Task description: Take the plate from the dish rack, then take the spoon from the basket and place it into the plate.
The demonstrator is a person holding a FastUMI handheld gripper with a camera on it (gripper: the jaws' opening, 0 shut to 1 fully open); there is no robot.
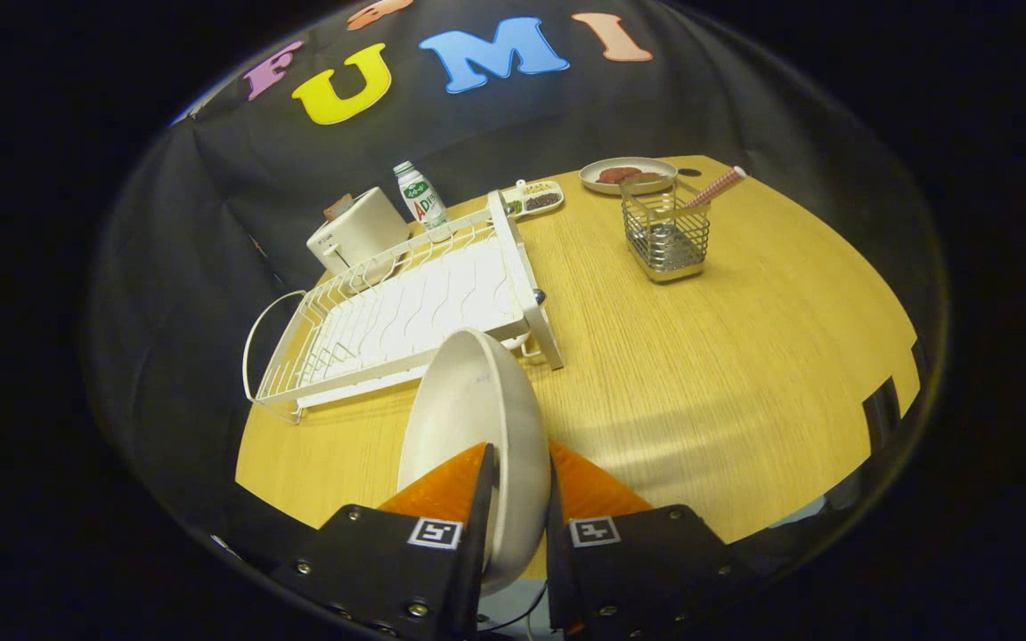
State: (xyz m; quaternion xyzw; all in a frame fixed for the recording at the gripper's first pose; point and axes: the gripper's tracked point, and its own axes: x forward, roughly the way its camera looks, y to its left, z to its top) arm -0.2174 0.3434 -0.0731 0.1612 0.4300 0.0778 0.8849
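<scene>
Gripper view: I look forward along my two fingers over a round wooden table (700,356).
Gripper (522,463): I have both fingers pinched on the rim of the plate, one on each face.
Plate (477,418): white, held on edge between my fingers, above the table, just in front of the dish rack's near corner; its hollow face turns toward the rack side.
Dish rack (406,320): white wire rack on a white tray, lying beyond the plate and on the left of my fingers, with no dishes in it.
Basket (666,236): small metal wire basket, standing well beyond my fingers and right of the rack.
Spoon (716,188): only its striped handle shows, leaning out of the basket's top toward the right; I cannot see the bowl end.
Far plate (629,174): a second small plate with something dark red on it, just behind the basket.
Small tray (535,198): holds dark bits, near the rack's far end.
Bottle (420,198): white with a green cap, upright behind the rack.
White appliance (357,233): rounded, beside the bottle at the table's far edge.
</scene>
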